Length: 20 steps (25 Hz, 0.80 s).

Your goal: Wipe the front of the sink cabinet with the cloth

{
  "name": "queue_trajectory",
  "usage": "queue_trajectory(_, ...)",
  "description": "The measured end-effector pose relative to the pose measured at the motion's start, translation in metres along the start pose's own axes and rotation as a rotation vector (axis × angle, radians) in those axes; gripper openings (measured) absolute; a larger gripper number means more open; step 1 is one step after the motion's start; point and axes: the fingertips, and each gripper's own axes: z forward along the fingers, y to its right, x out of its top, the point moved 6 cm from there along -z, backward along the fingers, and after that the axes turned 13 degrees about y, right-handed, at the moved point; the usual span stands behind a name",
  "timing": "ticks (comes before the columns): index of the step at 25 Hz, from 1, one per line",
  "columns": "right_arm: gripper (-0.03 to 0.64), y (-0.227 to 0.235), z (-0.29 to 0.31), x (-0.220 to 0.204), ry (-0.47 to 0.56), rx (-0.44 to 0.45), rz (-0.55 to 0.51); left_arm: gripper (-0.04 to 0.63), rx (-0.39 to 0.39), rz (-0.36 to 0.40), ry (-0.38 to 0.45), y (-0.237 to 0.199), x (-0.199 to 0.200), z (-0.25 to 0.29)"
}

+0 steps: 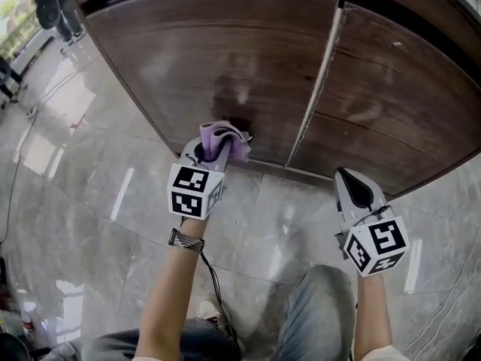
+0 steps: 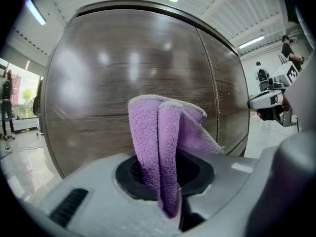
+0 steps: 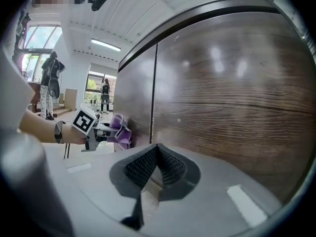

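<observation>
- My left hand-held gripper has its jaws clamped on a folded purple terry cloth. In the left gripper view the cloth stands up from between the pads, its folds fanning out towards the door.
- The cloth sits low on the left door of the dark brown wood-grain sink cabinet front, close to the pale vertical seam between the two doors. It looks to be touching the door surface.
- There is a darker smear on the door just above the cloth.
- My right hand-held gripper has its jaws closed together with nothing between them, and its ribbed pads meet at the tip.
- The right hand-held gripper hangs over the grey marble floor, near the lower edge of the right door and apart from it.
- There is a dark band on my left wrist.
</observation>
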Motion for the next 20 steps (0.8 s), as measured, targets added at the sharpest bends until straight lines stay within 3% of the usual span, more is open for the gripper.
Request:
queue_trajectory(9,0.006,-0.021,0.027,-0.006,0.005,0.011,0.015,0.063,0.174,-0.028,0.007,-0.094,-0.018,-0.037)
queue_trajectory(15,0.006,-0.031,0.038,0.000,0.019,0.030,0.005,0.060,0.361,-0.030,-0.035,-0.153,-0.028,-0.064)
queue_trajectory(18,0.005,-0.031,0.040,0.002,0.021,0.041,-0.002,0.057,0.428,-0.044,-0.057,-0.169,-0.044,-0.078)
queue_trajectory(20,0.005,-0.028,0.038,0.004,0.020,0.038,-0.005,0.056,0.432,-0.057,-0.081,-0.168,-0.058,-0.077)
